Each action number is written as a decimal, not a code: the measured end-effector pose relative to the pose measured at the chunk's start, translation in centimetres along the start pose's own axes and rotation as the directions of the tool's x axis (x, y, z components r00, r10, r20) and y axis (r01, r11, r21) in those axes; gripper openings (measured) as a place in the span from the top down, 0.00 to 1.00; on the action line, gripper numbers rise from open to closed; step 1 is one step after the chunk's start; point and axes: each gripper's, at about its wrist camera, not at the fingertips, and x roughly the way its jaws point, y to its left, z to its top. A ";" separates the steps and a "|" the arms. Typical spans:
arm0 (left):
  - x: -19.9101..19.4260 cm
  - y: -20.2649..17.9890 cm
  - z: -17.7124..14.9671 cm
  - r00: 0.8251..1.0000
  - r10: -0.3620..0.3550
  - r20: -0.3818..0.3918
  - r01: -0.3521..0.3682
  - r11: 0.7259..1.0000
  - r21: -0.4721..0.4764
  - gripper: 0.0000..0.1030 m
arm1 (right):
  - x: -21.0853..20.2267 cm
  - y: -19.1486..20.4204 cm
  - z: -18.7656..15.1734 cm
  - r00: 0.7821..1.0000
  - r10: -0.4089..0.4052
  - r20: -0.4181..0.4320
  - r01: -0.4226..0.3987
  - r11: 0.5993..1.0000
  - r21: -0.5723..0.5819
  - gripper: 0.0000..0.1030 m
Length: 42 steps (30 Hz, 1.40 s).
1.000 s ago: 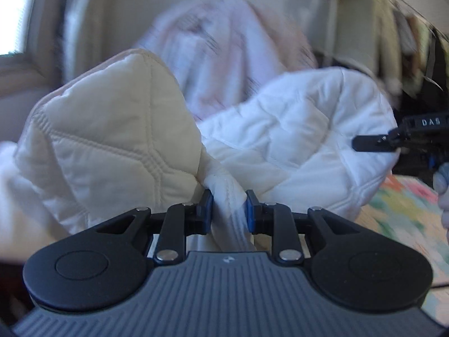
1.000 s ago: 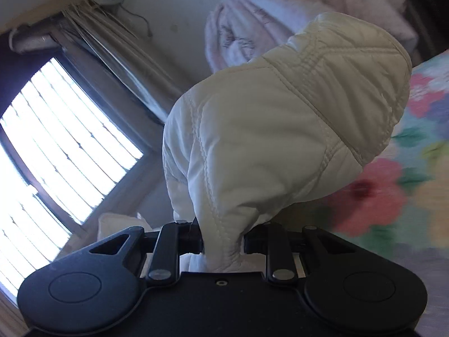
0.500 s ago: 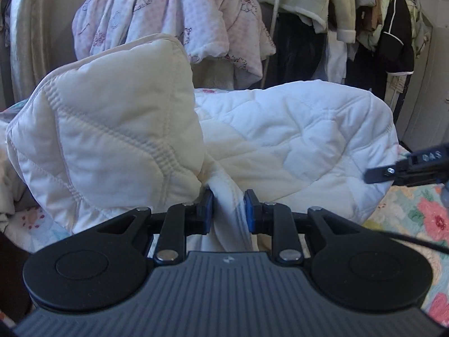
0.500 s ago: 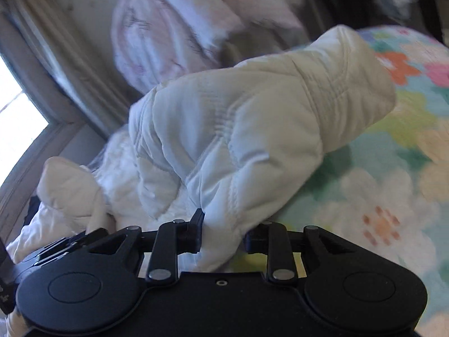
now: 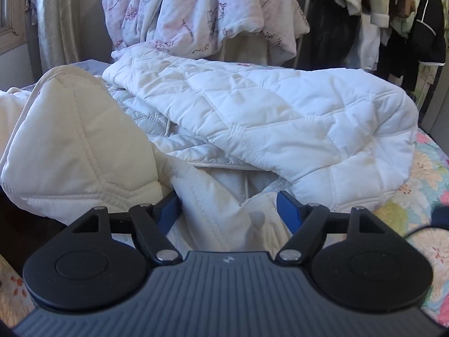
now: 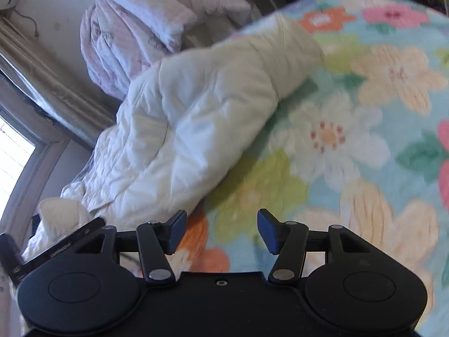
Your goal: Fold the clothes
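left wrist view: release step of fold in hand. left gripper (image 5: 228, 210) jaws were opening, wide apart; cream edge of white quilted jacket (image 5: 280, 118) lay loose between them, not pinched. jacket bulk spread from 9 to 2 o'clock on floral bedspread (image 5: 426, 168). pink garment (image 5: 196, 8) hung at 12.

right wrist view: right gripper (image 6: 221, 229) jaws were opening, nothing between them; jacket (image 6: 196, 129) lay at 11 o'clock, apart. next move likely calls for fresh grip on jacket edge.
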 end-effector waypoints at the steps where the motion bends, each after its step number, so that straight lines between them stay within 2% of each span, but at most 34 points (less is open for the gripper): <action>1: 0.1 0.2 0.3 1.000 -0.002 -0.015 0.001 1.000 -0.012 0.29 | -0.4 0.1 -0.2 0.998 -0.049 -0.035 0.048 0.999 -0.017 0.32; 4: 0.0 0.7 1.2 0.999 -0.017 -0.027 0.015 0.999 -0.041 0.29 | -1.7 -0.5 -0.2 0.992 -0.126 0.002 0.126 0.991 -0.054 0.32; 6: 0.1 0.9 1.1 1.000 -0.008 -0.024 0.007 0.999 -0.042 0.28 | -2.4 -0.9 0.2 0.990 -0.134 0.031 0.136 0.989 -0.055 0.32; 12: 1.5 1.2 0.2 0.998 0.025 -0.055 -0.026 1.000 -0.012 0.26 | -4.8 -2.5 -0.8 0.988 -0.151 0.025 0.152 0.983 -0.105 0.31; 13: 1.7 1.3 0.2 0.998 0.023 -0.057 -0.024 1.000 -0.009 0.25 | -5.6 -2.9 -1.1 0.984 -0.173 0.038 0.177 0.977 -0.116 0.31; 14: 1.9 1.3 0.2 0.998 0.021 -0.059 -0.022 1.000 -0.007 0.24 | -6.4 -3.3 -1.3 0.978 -0.203 0.057 0.209 0.969 -0.129 0.31; 18: 2.3 1.3 -0.1 0.998 0.016 -0.066 -0.016 1.000 -0.001 0.17 | -8.3 -5.3 -1.9 0.925 -0.349 0.151 0.371 0.916 -0.154 0.31; 19: 2.4 1.3 -0.1 0.998 0.015 -0.067 -0.015 1.000 0.002 0.16 | -8.2 -5.8 -1.8 0.919 -0.361 0.157 0.384 0.912 -0.147 0.31; 22: 2.7 1.1 -0.4 0.997 0.023 -0.068 -0.021 0.999 0.025 0.11 | -6.0 -6.5 -1.5 0.935 -0.335 0.117 0.348 0.930 -0.116 0.31; 25: 2.9 0.7 -0.8 0.997 0.037 -0.067 -0.034 0.998 0.055 0.06 | -2.7 -5.7 -1.2 0.935 -0.347 0.076 0.355 0.923 -0.149 0.31; 28: 2.9 0.8 -0.9 0.997 0.037 -0.063 -0.034 0.998 0.054 0.04 | -0.6 -4.4 -0.7 0.958 -0.283 0.052 0.288 0.941 -0.176 0.31; 32: 3.1 1.1 -1.1 0.997 0.033 -0.063 -0.030 0.998 0.053 0.01 | 0.1 -3.4 0.3 0.984 -0.170 0.060 0.178 0.973 -0.150 0.31; 34: 3.4 1.3 -1.1 0.997 0.033 -0.068 -0.031 0.999 0.033 0.00 | 0.3 -3.0 0.8 0.987 -0.138 0.080 0.150 0.974 -0.167 0.30; 37: 3.6 1.6 -1.1 0.997 0.036 -0.067 -0.038 0.999 -0.016 0.00 | 1.1 -2.5 1.8 0.984 -0.154 0.092 0.171 0.963 -0.209 0.30; 40: 3.5 1.5 -1.5 0.997 0.046 -0.058 -0.047 0.999 -0.020 0.00 | 2.0 -2.1 3.5 0.994 -0.078 0.076 0.094 0.968 -0.234 0.29; 42: 3.4 1.6 -1.6 0.997 0.046 -0.060 -0.047 0.999 -0.020 0.00 | 2.8 -1.6 4.6 0.996 -0.027 0.083 0.047 0.969 -0.243 0.24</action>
